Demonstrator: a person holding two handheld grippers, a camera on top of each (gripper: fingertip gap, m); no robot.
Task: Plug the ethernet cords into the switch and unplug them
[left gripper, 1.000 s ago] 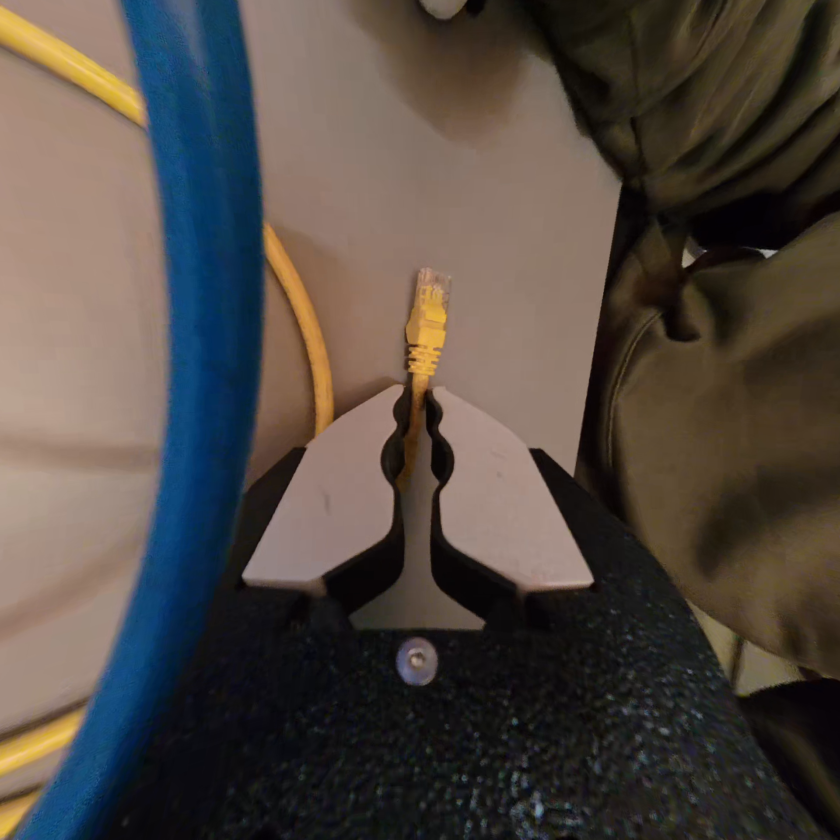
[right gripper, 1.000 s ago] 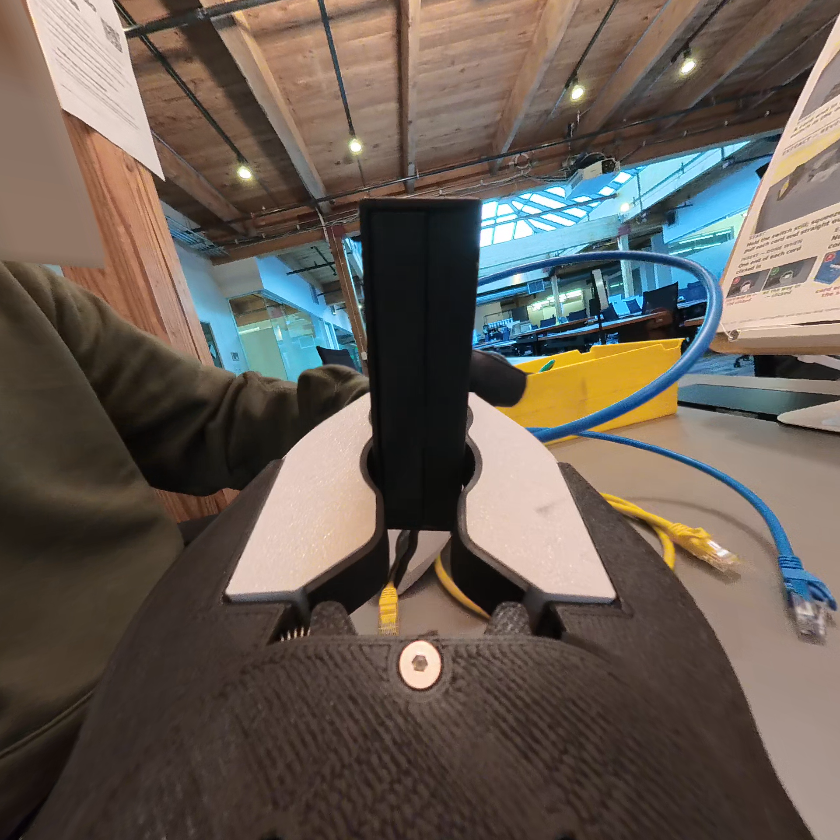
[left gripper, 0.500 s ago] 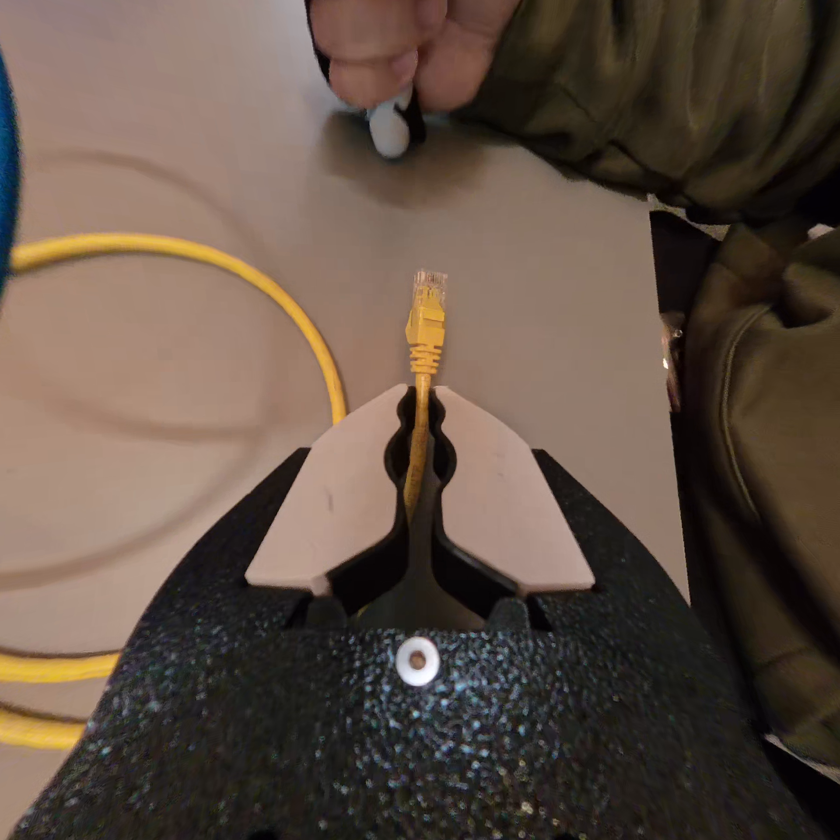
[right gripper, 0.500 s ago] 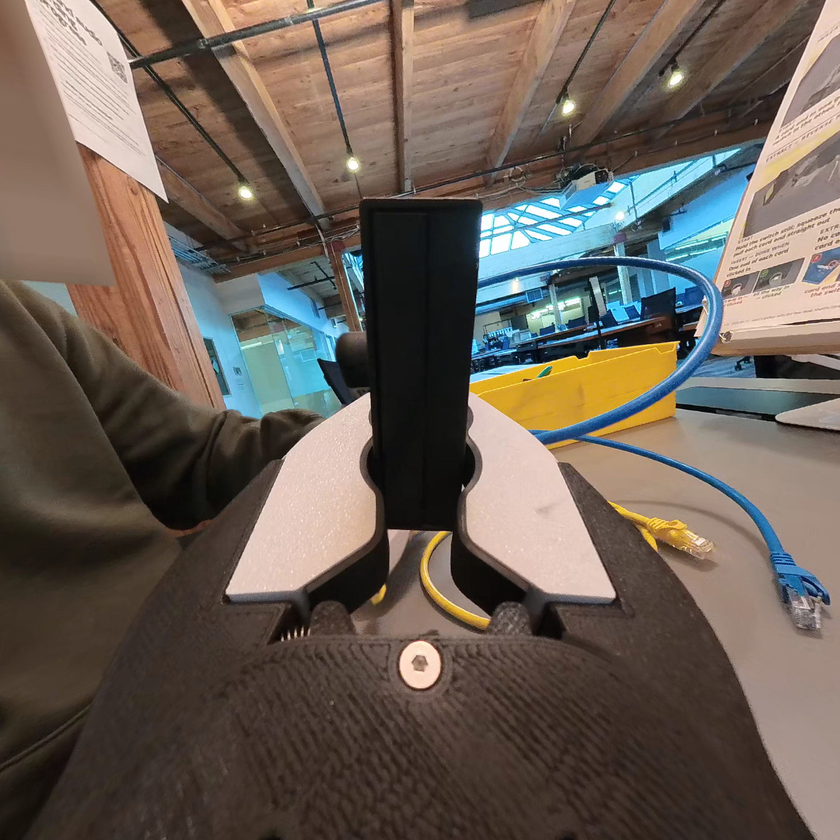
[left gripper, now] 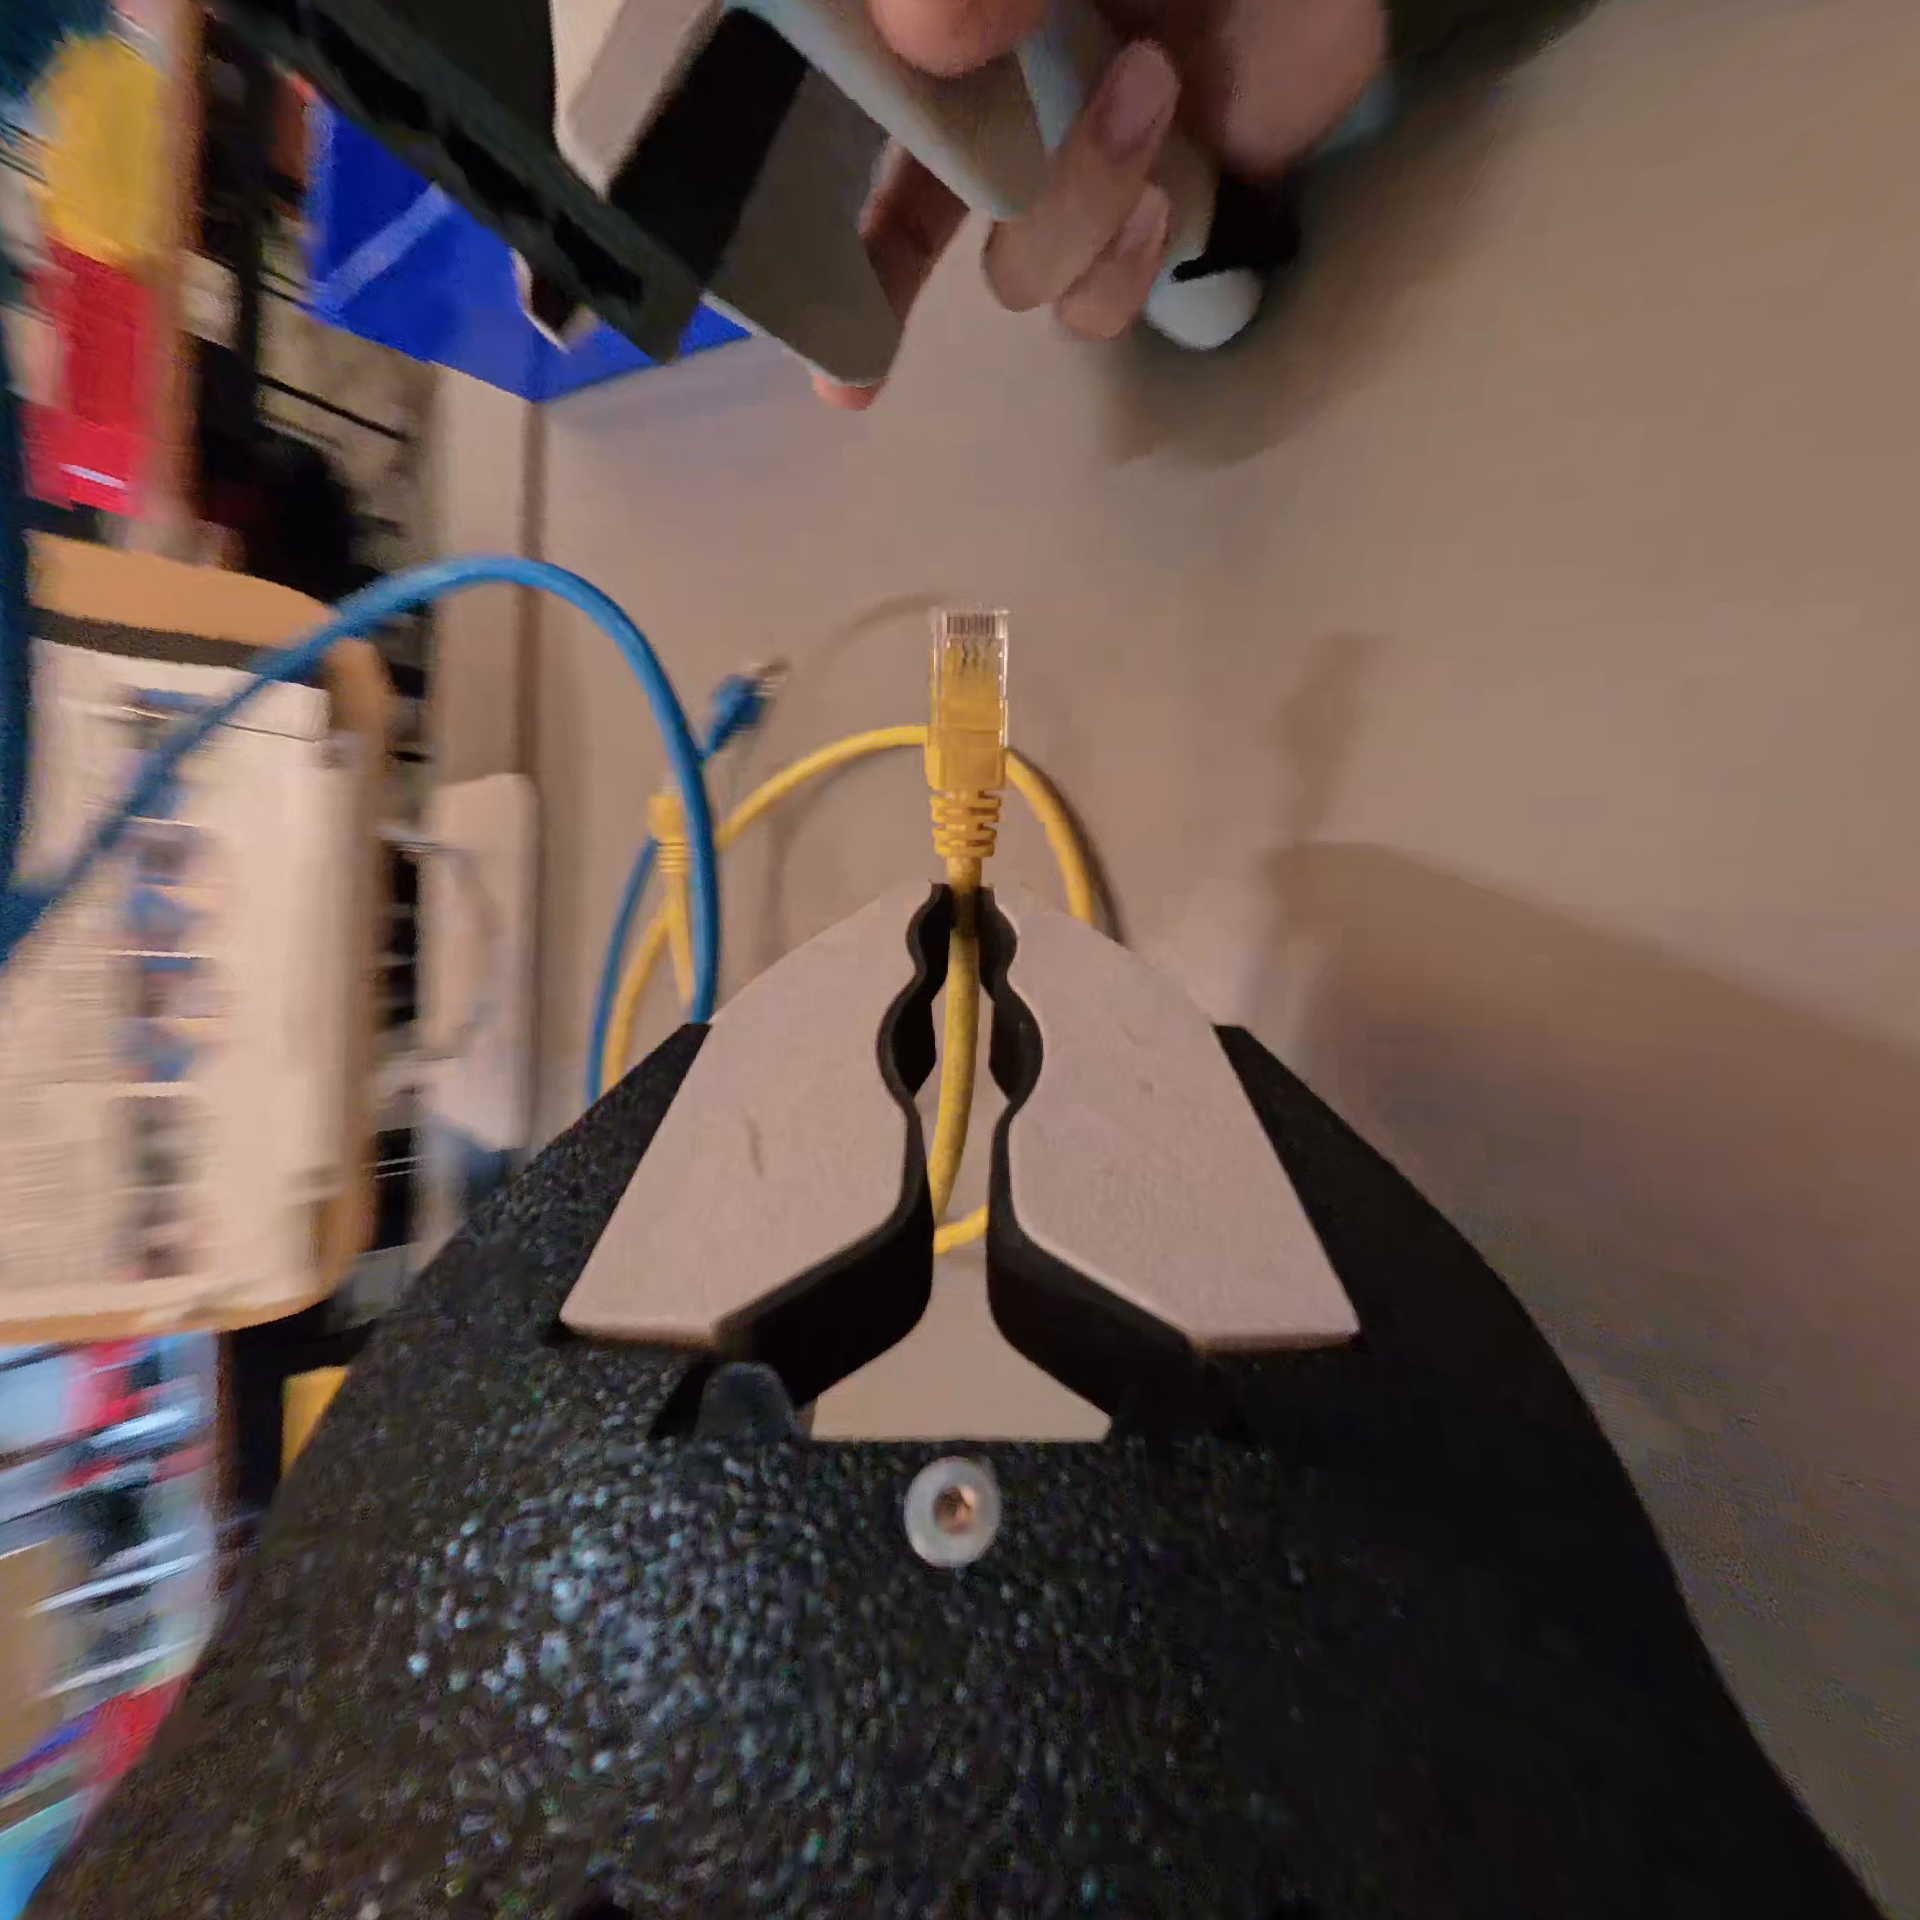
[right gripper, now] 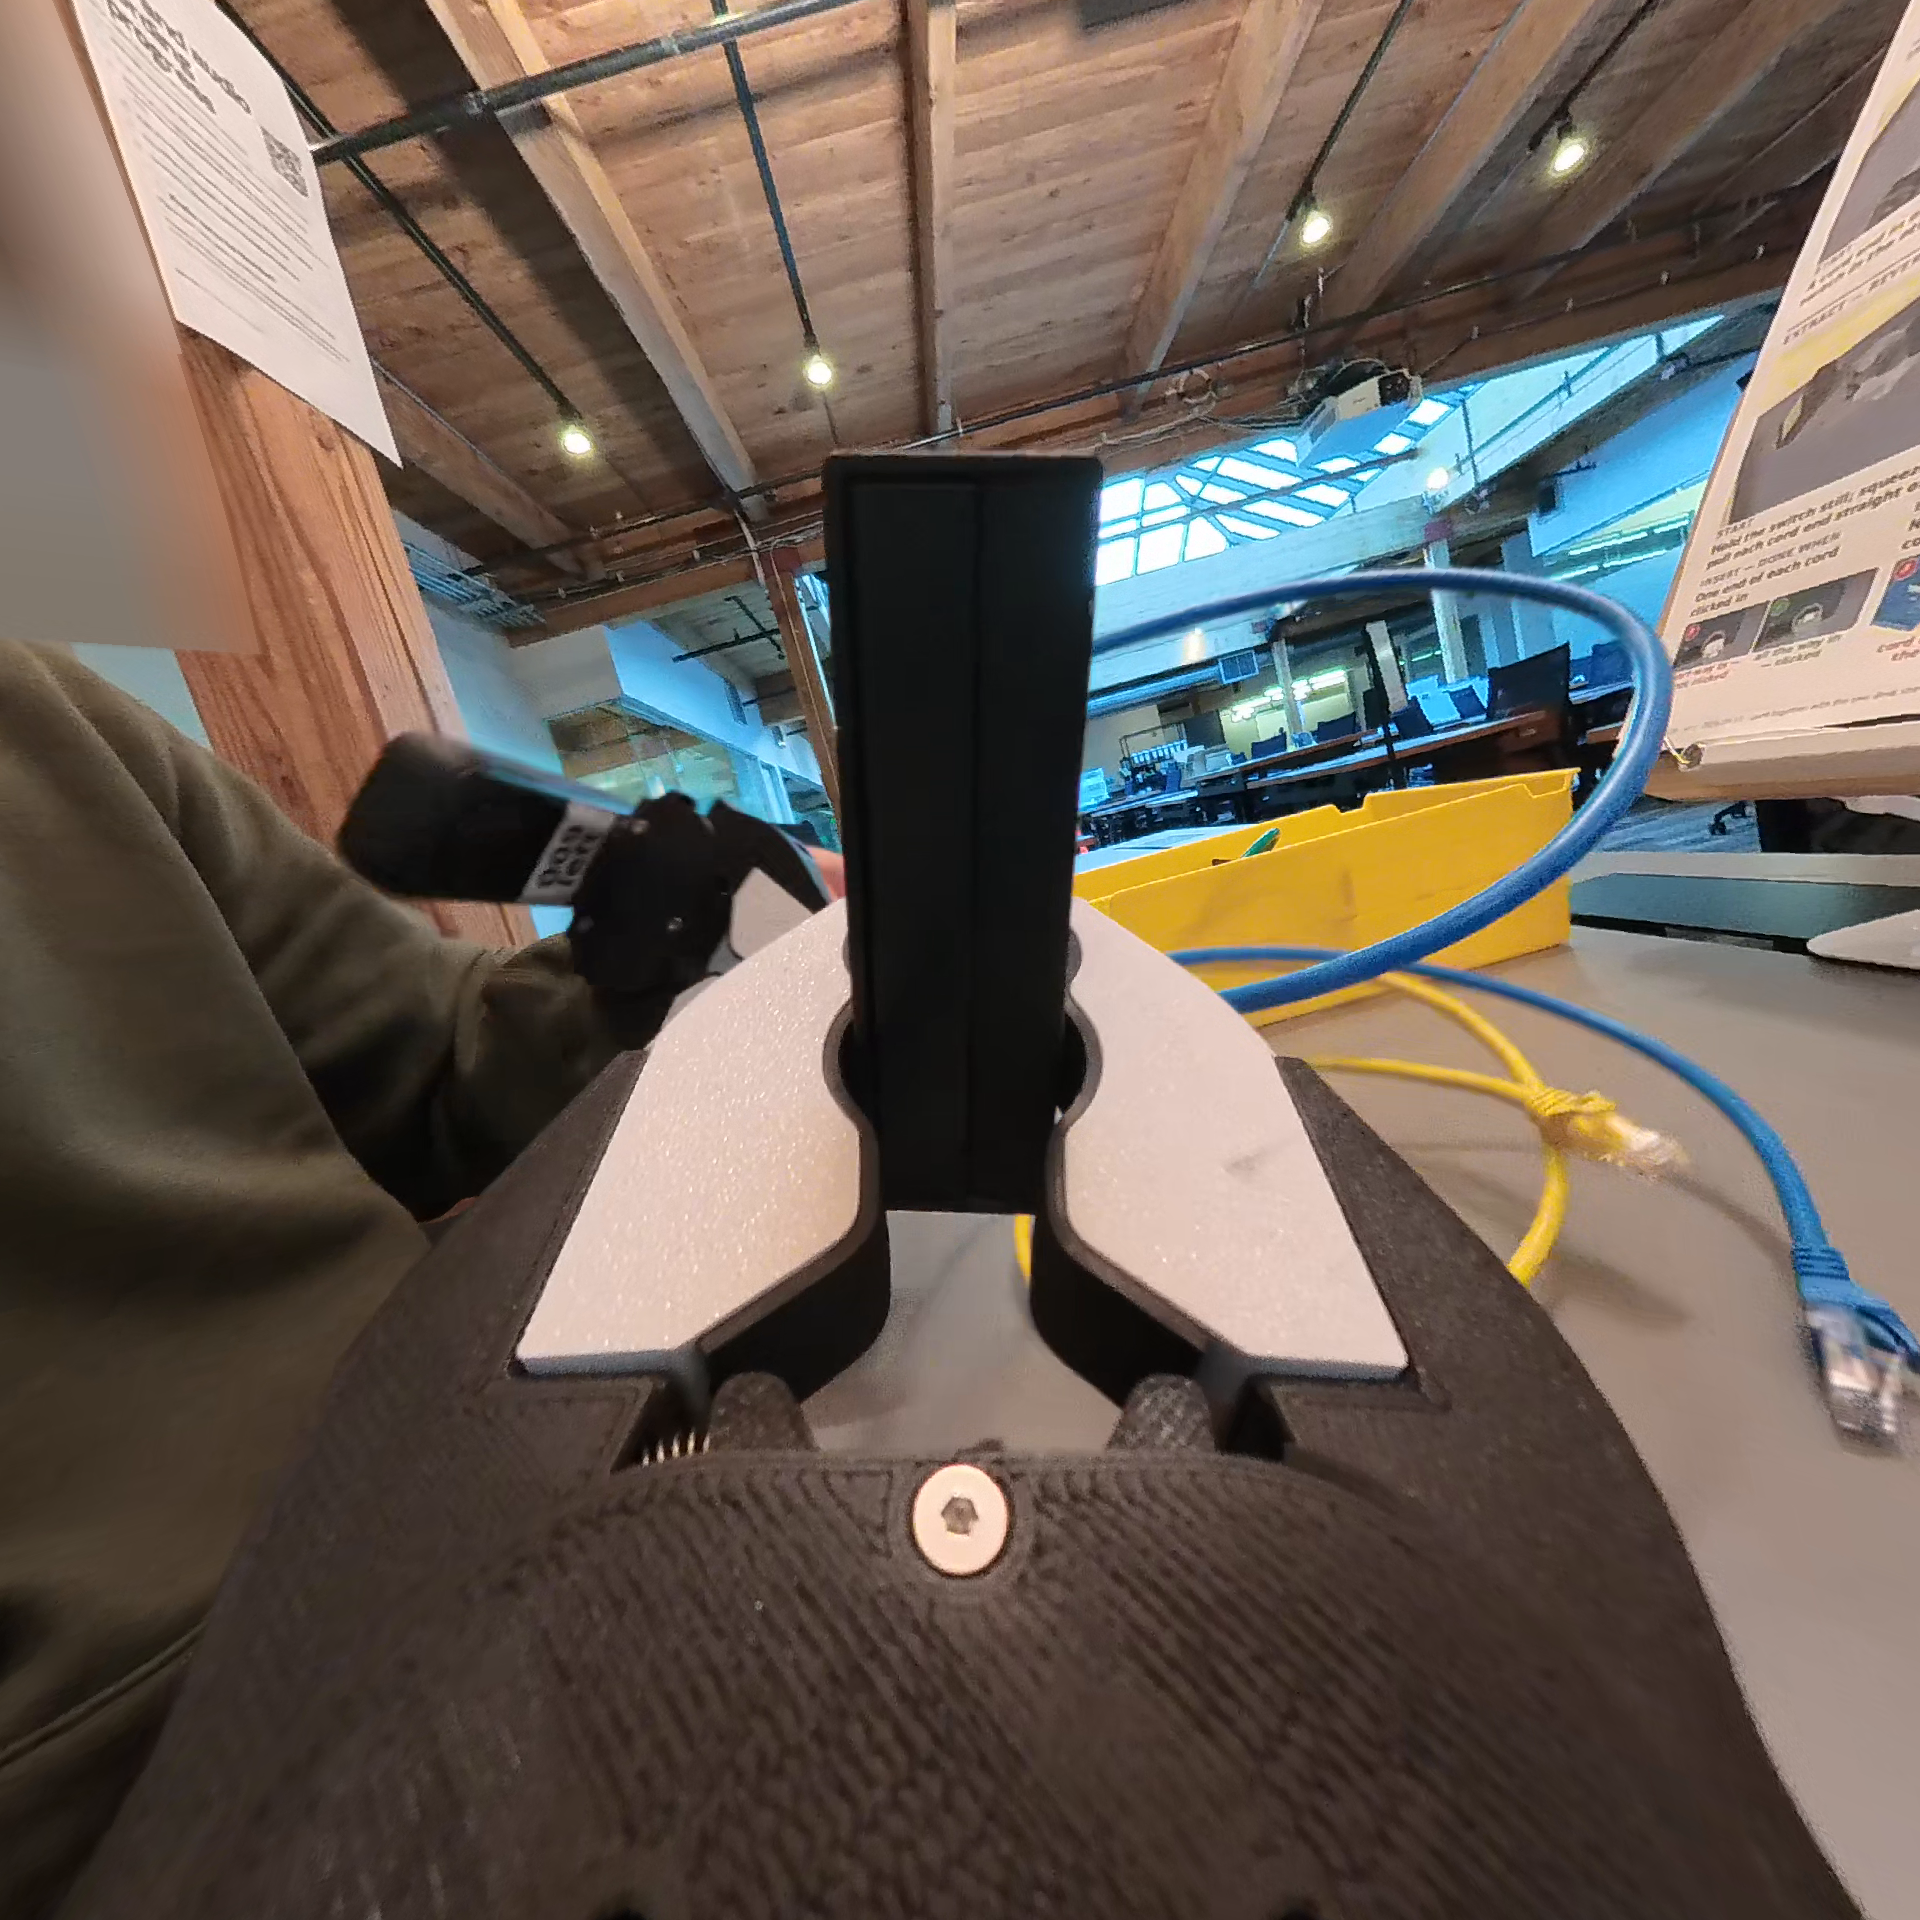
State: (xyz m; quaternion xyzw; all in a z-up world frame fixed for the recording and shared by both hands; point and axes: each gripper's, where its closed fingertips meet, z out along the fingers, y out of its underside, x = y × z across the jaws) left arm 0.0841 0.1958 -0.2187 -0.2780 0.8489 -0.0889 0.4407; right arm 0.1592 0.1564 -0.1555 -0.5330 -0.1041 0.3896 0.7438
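The left gripper (left gripper: pixel 964 904) has swung toward the switch (right gripper: pixel 966 831), still pinching the yellow cord (left gripper: pixel 966 769), while the right gripper (right gripper: pixel 961 997) stays clamped on the switch.

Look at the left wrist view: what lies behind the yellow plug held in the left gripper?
Behind the yellow plug in the left gripper lie a loop of yellow cord and the grey table. The plug covers the loop's top, so that stretch is hidden.
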